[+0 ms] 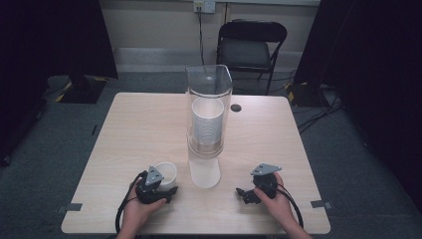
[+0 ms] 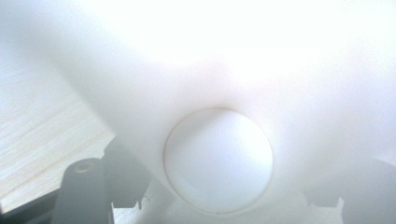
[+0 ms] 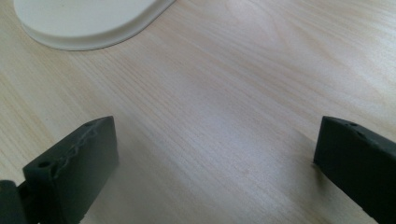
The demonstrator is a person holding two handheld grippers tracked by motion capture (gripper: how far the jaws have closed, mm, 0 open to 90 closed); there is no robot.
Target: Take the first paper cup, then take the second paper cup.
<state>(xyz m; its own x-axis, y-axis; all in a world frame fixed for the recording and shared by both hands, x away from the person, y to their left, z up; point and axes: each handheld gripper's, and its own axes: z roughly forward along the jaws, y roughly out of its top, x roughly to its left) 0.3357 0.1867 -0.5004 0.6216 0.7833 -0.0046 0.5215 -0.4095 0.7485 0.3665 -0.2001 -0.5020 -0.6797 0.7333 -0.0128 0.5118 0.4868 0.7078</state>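
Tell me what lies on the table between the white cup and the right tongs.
In the high view, the dispenser's white base lies between the white cup and the right tongs; the rest is bare table.

High view: fixed above the near edge of the table [image 1: 149,124], facing forward and down, far enough to take in the whole top plus floor and chair [image 1: 251,47] beyond. Left gripper view: rides low, pressed up against a white cup [image 2: 218,161], table grain at left. Right gripper view: close over bare tabletop, looking along its jaws toward the dispenser's white base [image 3: 88,21], shared with the high view.
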